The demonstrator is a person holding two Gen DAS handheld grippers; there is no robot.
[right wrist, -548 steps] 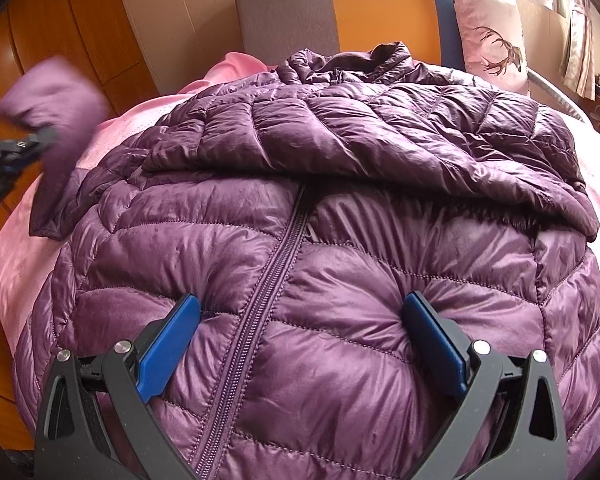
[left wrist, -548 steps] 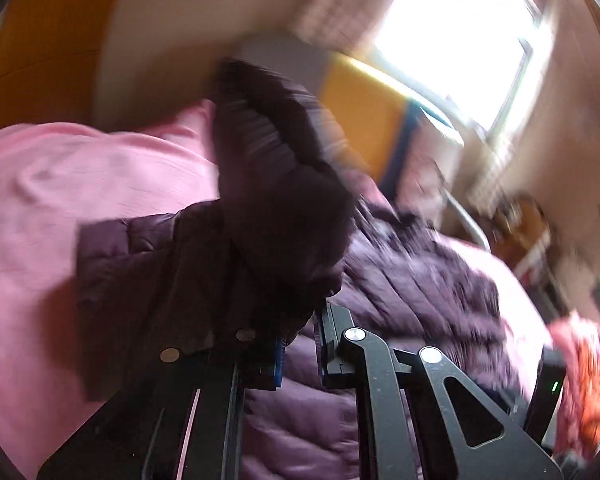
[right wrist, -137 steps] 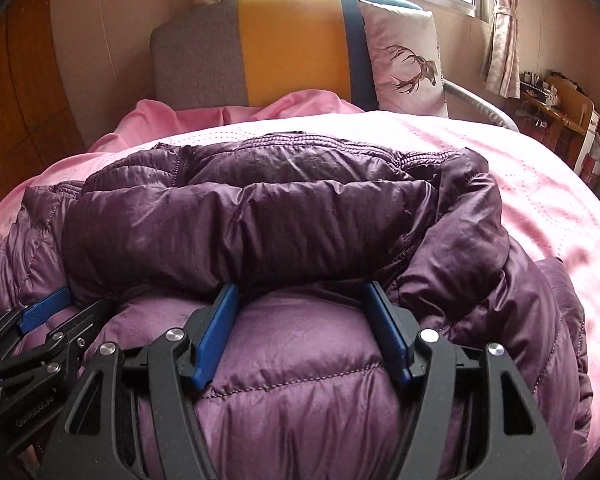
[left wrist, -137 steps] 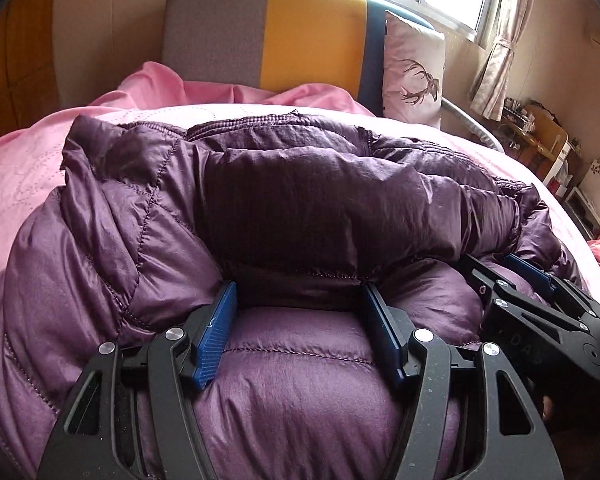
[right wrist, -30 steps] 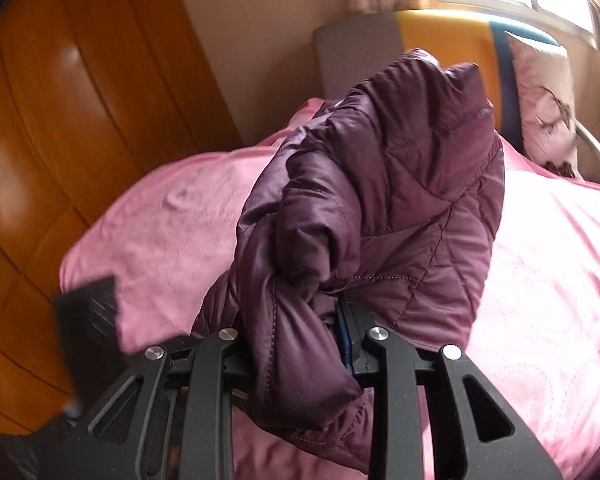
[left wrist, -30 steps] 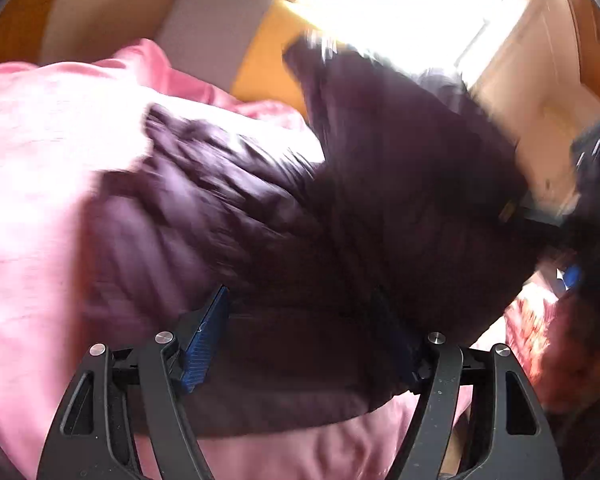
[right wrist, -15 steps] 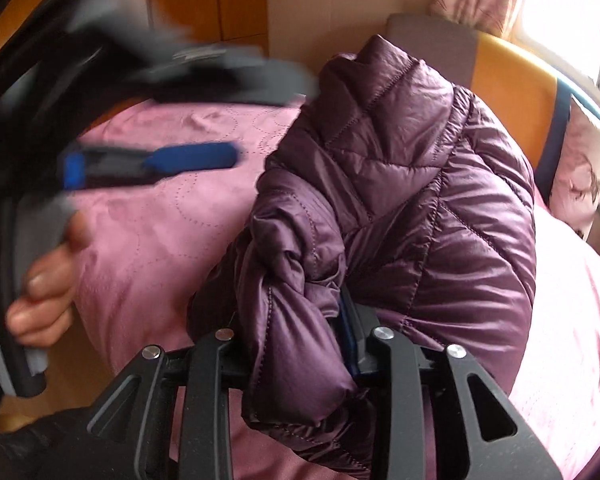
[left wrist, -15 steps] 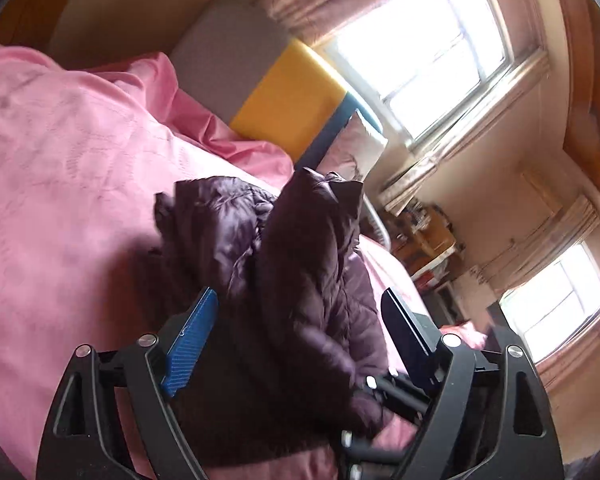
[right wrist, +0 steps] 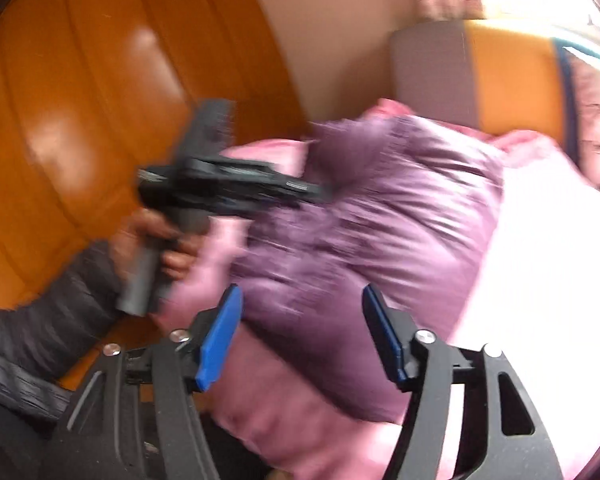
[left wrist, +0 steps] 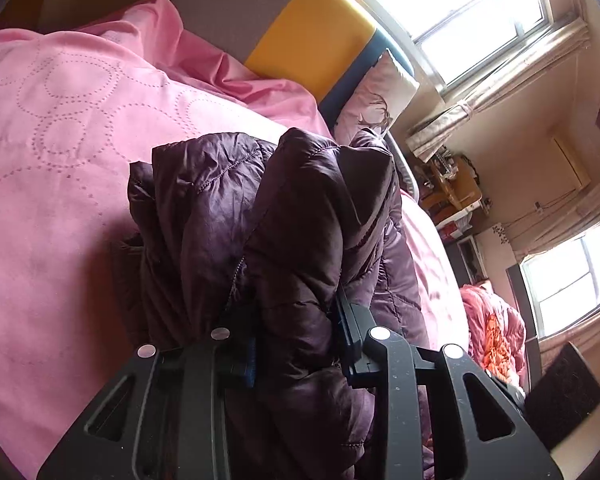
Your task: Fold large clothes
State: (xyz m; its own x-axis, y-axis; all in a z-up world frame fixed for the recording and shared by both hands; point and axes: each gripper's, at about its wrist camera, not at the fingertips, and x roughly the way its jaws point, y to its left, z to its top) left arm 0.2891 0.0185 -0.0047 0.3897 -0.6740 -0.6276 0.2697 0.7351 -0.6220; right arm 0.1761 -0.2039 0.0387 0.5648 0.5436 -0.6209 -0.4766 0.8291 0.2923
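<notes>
The purple puffer jacket (left wrist: 284, 240) sits bunched in a thick bundle on the pink bedspread (left wrist: 60, 168), filling the centre of the left wrist view and running down toward six o'clock. The left tool (left wrist: 296, 344) has a fat fold of that jacket between its fingers, and the jaws are closing, squeezing the padding from both sides. Over in the right wrist view, which is blurred, the right tool (right wrist: 300, 336) has its blue pads (right wrist: 220, 336) spread fairly wide, and the jaws are opening; the jacket (right wrist: 372, 240) lies beyond them toward twelve o'clock, and the pads press on nothing. At nine o'clock there, a hand (right wrist: 156, 248) in a dark sleeve (right wrist: 48, 320) grips the left tool's handle, its fingers reaching into the jacket's edge.
</notes>
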